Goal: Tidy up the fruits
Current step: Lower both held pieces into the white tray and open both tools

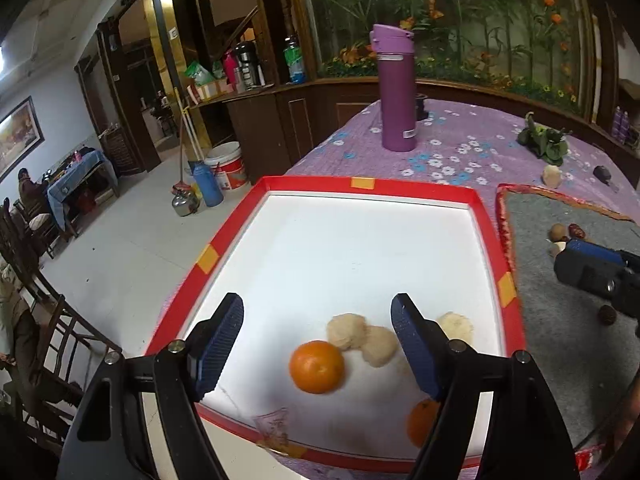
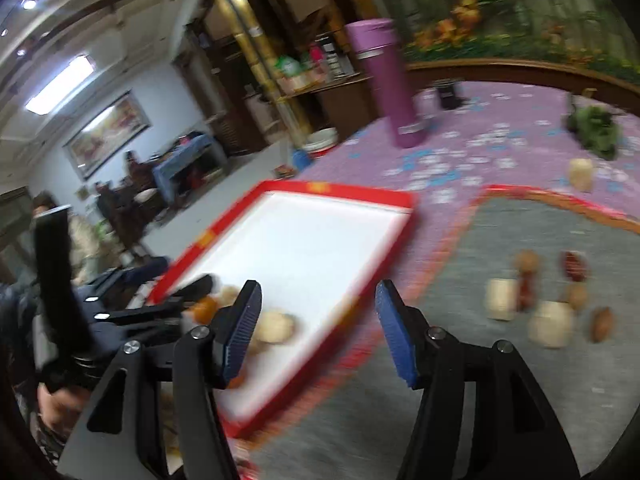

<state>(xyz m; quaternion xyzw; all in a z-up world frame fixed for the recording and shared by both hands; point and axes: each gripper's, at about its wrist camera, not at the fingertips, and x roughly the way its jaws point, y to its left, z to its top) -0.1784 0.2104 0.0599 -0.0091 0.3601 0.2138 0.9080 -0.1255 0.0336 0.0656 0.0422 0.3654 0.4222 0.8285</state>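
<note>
Below, an orange (image 1: 317, 367) lies between the spread left claw (image 1: 318, 346) fingers.

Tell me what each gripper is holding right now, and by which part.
Nothing. The left gripper is open above the orange in the red tray; the right gripper is open and empty.

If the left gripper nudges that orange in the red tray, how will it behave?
The orange looks round and smooth, so it would likely roll on the red tray's flat white floor. The raised rim should probably stop it. The pale balls touching it may get bumped.
</note>
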